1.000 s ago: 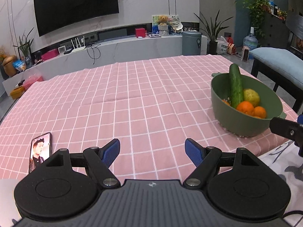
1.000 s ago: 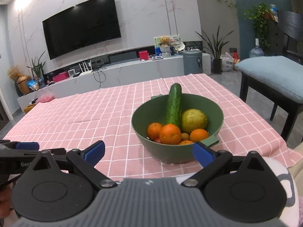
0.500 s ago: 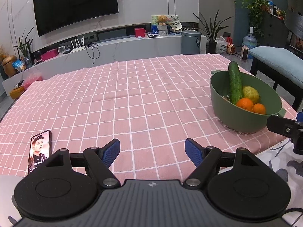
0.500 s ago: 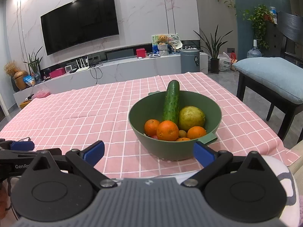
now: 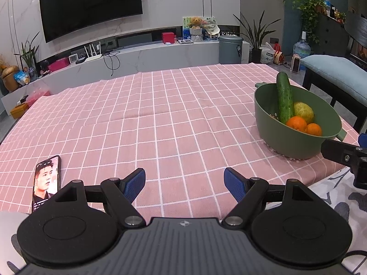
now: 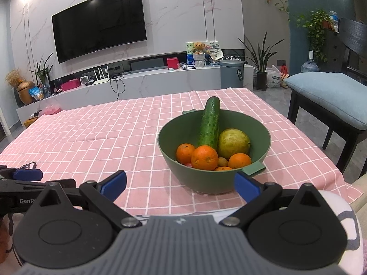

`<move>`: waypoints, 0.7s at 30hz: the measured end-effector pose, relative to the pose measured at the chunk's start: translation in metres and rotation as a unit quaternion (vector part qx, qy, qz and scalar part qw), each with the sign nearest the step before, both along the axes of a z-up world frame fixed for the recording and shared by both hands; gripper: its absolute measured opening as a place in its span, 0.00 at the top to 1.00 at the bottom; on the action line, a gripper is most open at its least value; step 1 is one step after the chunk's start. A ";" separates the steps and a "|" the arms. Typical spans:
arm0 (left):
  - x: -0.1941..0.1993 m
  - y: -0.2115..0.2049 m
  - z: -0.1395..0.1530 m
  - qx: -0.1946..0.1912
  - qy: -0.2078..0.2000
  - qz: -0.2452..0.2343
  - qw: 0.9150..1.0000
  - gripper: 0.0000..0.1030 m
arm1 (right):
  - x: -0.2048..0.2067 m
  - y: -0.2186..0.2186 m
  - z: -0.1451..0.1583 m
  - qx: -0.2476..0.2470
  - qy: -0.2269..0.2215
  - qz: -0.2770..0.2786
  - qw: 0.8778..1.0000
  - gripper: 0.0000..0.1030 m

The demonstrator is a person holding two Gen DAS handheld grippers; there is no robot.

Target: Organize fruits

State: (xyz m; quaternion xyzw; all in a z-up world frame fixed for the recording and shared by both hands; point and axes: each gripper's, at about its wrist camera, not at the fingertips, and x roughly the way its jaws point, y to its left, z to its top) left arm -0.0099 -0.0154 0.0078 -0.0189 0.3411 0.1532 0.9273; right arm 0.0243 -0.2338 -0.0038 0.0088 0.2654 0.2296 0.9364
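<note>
A green bowl (image 6: pixel 263 137) stands on the pink checked tablecloth near the table's right front edge; it also shows in the left wrist view (image 5: pixel 270 119). In it a cucumber (image 6: pixel 209 123) leans upright, with a yellow-green round fruit (image 6: pixel 232 143), several oranges (image 6: pixel 204 157) and a small kiwi-like fruit (image 6: pixel 222 161). My right gripper (image 6: pixel 180 184) is open and empty, just in front of the bowl at the table edge. My left gripper (image 5: pixel 184 184) is open and empty over the tablecloth, left of the bowl.
A phone (image 5: pixel 47 180) with its screen lit lies on the cloth at the front left. A chair with a blue cushion (image 6: pixel 328 96) stands right of the table. A TV wall and low cabinet are behind the table.
Both grippers have drawn back slightly and risen; the bowl looks a little farther away and lower in both views. Nothing was grasped.
</note>
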 end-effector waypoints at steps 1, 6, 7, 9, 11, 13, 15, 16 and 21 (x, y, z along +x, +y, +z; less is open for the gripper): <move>0.000 0.000 0.000 0.000 0.000 0.000 1.000 0.11 | 0.000 0.000 0.000 0.000 0.000 0.000 1.000 0.06; 0.000 0.000 0.000 -0.001 0.000 0.000 1.000 0.11 | 0.000 0.001 0.000 0.000 -0.001 0.002 1.000 0.06; 0.000 0.000 0.000 -0.002 0.000 -0.001 1.000 0.11 | 0.000 0.001 0.000 0.000 -0.001 0.002 1.000 0.06; 0.000 -0.001 -0.001 -0.002 0.001 -0.001 1.000 0.11 | 0.000 0.001 0.000 0.000 -0.001 0.002 1.000 0.06; 0.000 -0.002 -0.001 -0.002 0.001 -0.001 1.000 0.11 | 0.000 0.001 0.000 -0.001 -0.001 0.002 1.000 0.06; -0.001 -0.002 -0.001 -0.002 0.001 -0.001 1.000 0.11 | 0.000 0.000 -0.001 -0.001 0.000 0.001 1.000 0.06; 0.000 -0.001 -0.001 -0.002 0.001 -0.001 1.000 0.11 | 0.000 0.000 -0.001 -0.001 0.000 0.002 1.000 0.06; 0.000 -0.001 -0.001 -0.002 0.001 -0.001 1.000 0.11 | 0.000 0.000 -0.001 -0.001 0.000 0.001 1.000 0.06; 0.000 -0.001 0.000 -0.003 0.001 -0.001 1.000 0.11 | 0.001 0.000 -0.001 -0.001 0.000 0.001 1.000 0.06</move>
